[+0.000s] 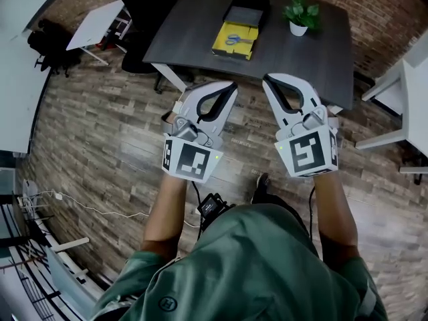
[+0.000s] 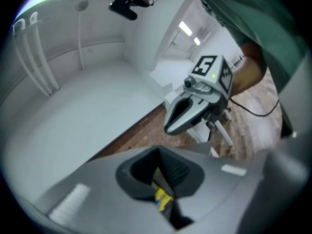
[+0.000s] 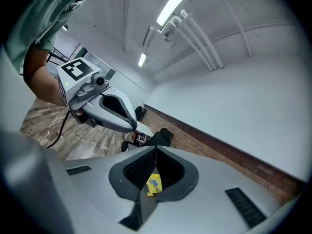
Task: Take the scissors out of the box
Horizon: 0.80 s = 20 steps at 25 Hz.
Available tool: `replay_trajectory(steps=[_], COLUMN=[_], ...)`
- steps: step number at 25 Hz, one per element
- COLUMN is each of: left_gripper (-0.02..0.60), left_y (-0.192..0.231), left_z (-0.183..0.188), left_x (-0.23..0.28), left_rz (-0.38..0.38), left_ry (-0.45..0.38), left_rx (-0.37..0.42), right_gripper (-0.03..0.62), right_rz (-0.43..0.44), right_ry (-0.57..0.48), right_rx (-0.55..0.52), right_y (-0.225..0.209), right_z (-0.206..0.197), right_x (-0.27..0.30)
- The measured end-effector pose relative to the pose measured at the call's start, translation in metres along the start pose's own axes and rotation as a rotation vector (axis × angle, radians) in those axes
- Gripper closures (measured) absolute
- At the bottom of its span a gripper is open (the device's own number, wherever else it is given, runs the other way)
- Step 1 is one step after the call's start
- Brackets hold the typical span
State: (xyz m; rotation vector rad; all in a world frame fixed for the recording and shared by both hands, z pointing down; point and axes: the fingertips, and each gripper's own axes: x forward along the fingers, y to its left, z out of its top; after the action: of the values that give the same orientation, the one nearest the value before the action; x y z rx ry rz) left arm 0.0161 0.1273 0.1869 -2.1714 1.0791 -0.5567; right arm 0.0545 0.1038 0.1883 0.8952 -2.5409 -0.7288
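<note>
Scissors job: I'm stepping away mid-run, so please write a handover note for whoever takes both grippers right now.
Left gripper: shut, empty, held over the floor short of the table.
Right gripper: shut, empty, alongside it.
Scissors: blue-handled, lying in the open yellow box on the table. A black box sits behind it, and a potted plant stands further right in the head view.
Done: nothing yet.
Left: reach the table, open a gripper, and lift the scissors out of the box.
</note>
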Motion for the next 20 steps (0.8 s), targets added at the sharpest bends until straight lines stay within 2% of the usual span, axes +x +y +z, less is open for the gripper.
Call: replay_trajectory(steps=[10,20], left_gripper=[0.583,0.583], left_y=[0.017,0.039], left_z=[-0.006,-0.031], left_x=[0.043,0.073], left_rz=[0.021,0.019], left_ry=[0.049,0.023], left_rx=[0.014,-0.003], right_gripper=[0.586,0.586], right_rz=[0.035,0.035], right_ry=[-0.040,-0.005], right_rx=[0.026,0.018], right_y=[-0.037,-0.054], right_z=[-0.023,-0.039], right_x=[0.022,0.054])
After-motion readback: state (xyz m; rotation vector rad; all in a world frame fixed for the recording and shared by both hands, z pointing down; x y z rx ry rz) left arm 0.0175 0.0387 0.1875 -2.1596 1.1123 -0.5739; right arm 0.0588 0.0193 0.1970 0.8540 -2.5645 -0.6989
